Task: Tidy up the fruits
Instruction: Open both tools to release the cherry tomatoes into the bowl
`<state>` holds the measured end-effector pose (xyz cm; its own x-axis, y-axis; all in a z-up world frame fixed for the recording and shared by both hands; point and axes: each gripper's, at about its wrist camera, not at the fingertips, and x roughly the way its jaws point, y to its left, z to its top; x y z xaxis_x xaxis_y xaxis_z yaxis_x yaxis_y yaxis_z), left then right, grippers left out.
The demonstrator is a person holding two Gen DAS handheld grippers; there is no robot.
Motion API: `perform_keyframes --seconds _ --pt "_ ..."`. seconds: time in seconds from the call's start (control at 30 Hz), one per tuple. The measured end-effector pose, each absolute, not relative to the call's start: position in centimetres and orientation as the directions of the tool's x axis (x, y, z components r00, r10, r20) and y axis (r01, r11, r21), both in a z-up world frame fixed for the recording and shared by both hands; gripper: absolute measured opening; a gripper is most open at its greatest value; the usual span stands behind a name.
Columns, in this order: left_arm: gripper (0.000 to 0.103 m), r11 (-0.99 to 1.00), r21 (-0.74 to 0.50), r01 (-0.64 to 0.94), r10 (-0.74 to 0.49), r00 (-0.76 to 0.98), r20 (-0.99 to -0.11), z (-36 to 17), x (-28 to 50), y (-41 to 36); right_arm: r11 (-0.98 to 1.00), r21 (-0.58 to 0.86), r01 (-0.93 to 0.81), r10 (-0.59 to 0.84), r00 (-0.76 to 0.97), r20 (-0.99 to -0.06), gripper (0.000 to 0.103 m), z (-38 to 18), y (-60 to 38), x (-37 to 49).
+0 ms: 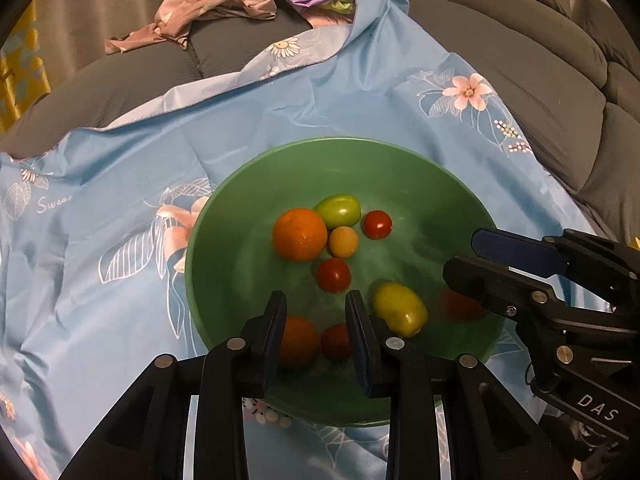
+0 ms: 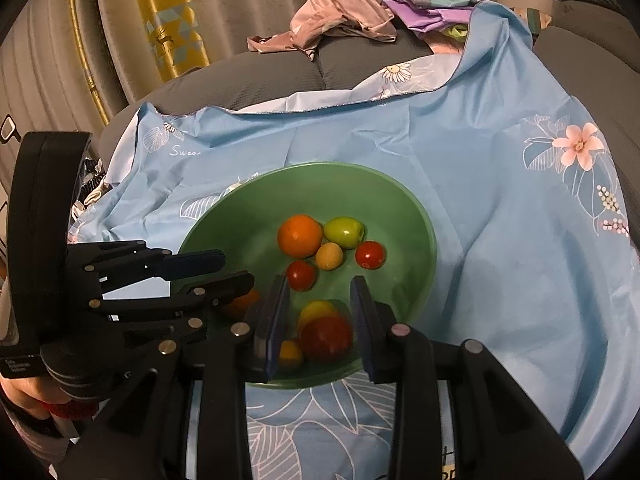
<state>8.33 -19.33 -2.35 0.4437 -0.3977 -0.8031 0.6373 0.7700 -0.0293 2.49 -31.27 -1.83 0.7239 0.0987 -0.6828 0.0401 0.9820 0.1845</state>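
Observation:
A green bowl [image 1: 248, 216] [image 2: 400, 208] sits on a blue flowered sheet and holds several fruits: a large orange [image 1: 299, 234] [image 2: 299, 236], a green tomato [image 1: 339, 211] [image 2: 344, 232], red tomatoes [image 1: 334, 275] [image 2: 370, 255], a small tan fruit [image 1: 343, 242] [image 2: 329, 256] and a yellow-green fruit [image 1: 400, 309]. My left gripper [image 1: 316, 340] is open above the bowl's near side, over a second orange [image 1: 298, 342] and a red tomato [image 1: 335, 342]. My right gripper [image 2: 320, 320] is open over a blurred red tomato [image 2: 326, 338], which looks loose between the fingers.
The blue sheet [image 1: 120, 184] [image 2: 500, 220] covers a grey sofa [image 1: 540, 80]. Crumpled clothes [image 1: 208, 4] [image 2: 340, 16] lie at the back. The right gripper [image 1: 520, 276] shows at the bowl's right rim in the left wrist view; the left gripper [image 2: 192, 276] shows at the bowl's left rim in the right wrist view.

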Motion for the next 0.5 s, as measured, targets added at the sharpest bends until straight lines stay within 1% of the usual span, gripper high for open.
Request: perform_keyframes --seconds 0.03,0.1,0.13,0.2,0.27,0.33,0.47,0.5 --pt "0.029 0.774 -0.029 0.633 -0.393 0.444 -0.805 -2.3 8.4 -19.3 0.982 0.186 0.043 0.098 0.725 -0.682 0.034 -1.8 -31.3 2.5" --pt "0.03 0.777 -0.03 0.629 -0.392 0.445 -0.805 -2.2 8.4 -19.1 0.981 0.185 0.049 0.092 0.726 -0.681 0.04 -1.7 -31.3 2.4" --pt "0.034 0.777 -0.031 0.628 -0.393 0.446 -0.804 -2.1 8.3 -19.0 0.981 0.185 0.05 0.091 0.728 -0.68 0.041 -1.7 -31.3 2.4" --pt "0.05 0.781 -0.028 0.623 -0.392 0.455 -0.8 -1.8 8.2 -18.8 0.981 0.185 0.051 0.09 0.73 -0.677 0.041 -1.5 -31.4 2.2" --pt "0.054 0.786 -0.026 0.618 -0.392 0.465 -0.793 -1.3 7.9 -18.5 0.982 0.184 0.051 0.088 0.733 -0.674 0.043 -1.3 -31.3 2.0" --pt "0.056 0.79 -0.031 0.613 -0.395 0.47 -0.789 -0.9 7.6 -18.1 0.982 0.181 0.053 0.083 0.738 -0.67 0.048 -1.0 -31.2 1.8" --pt "0.064 0.799 -0.035 0.6 -0.397 0.483 -0.78 0.1 7.0 -17.3 0.982 0.179 0.06 0.075 0.747 -0.66 0.058 -0.2 -31.0 1.2" --pt "0.065 0.801 -0.035 0.597 -0.398 0.487 -0.778 0.3 6.8 -17.2 0.982 0.177 0.062 0.071 0.75 -0.658 0.061 0.0 -30.9 1.0"
